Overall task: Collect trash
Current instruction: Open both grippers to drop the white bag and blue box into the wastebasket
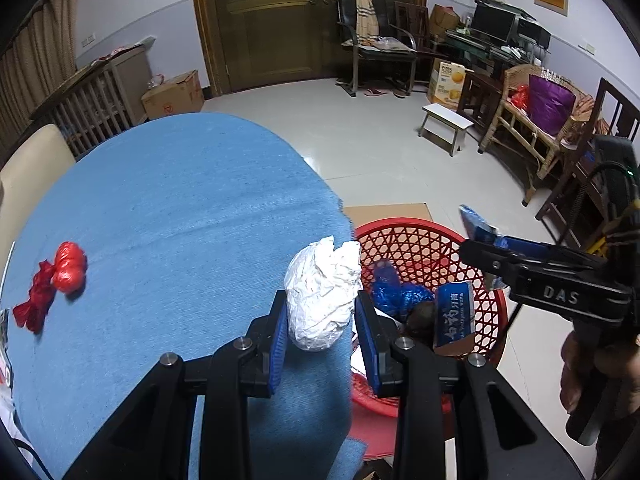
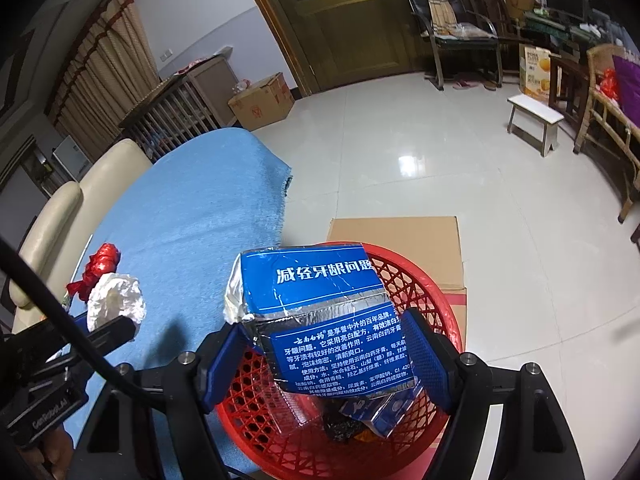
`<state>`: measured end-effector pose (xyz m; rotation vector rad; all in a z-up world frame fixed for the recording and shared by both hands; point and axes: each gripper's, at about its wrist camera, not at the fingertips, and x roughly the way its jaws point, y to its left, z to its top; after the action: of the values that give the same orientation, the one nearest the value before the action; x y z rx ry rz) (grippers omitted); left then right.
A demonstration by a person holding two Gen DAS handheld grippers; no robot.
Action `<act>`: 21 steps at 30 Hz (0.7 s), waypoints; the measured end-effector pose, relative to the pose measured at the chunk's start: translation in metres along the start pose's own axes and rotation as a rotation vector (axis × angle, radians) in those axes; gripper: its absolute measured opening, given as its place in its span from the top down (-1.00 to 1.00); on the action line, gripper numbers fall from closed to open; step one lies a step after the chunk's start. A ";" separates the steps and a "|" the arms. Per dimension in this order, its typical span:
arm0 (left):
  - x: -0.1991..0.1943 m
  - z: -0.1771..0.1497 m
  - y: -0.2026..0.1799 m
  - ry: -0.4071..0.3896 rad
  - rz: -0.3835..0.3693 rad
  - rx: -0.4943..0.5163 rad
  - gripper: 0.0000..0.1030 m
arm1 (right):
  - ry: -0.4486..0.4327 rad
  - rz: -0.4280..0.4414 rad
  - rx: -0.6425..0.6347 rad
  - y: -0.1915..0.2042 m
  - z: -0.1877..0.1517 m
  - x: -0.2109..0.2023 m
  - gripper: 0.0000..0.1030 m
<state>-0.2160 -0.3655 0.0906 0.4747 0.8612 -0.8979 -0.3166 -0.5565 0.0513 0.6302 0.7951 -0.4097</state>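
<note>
Blue denim-like cloth (image 1: 168,200) covers a table. At its edge the left gripper (image 1: 322,316) closes its blue pads on a crumpled white paper wad (image 1: 324,296). A knotted red plastic bag (image 1: 56,280) lies well apart on the cloth. Beside the table, the right gripper (image 2: 324,354) clamps a crushed blue toothpaste box (image 2: 316,312) printed with white Chinese text, above a red mesh basket (image 2: 416,292) holding more blue packaging (image 1: 454,314). "DAS" is embossed on the right gripper's body.
</note>
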 end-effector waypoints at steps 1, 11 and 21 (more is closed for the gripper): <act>0.001 0.000 -0.002 0.003 -0.005 0.001 0.35 | 0.012 0.004 0.015 -0.003 0.001 0.004 -0.55; 0.017 0.008 -0.017 0.033 -0.032 0.028 0.34 | 0.028 0.059 0.146 -0.035 0.009 0.006 -0.59; 0.037 0.013 -0.038 0.077 -0.094 0.053 0.29 | -0.008 0.077 0.178 -0.040 0.007 -0.014 -0.59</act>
<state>-0.2294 -0.4135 0.0676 0.5212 0.9380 -0.9963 -0.3439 -0.5894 0.0517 0.8223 0.7290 -0.4155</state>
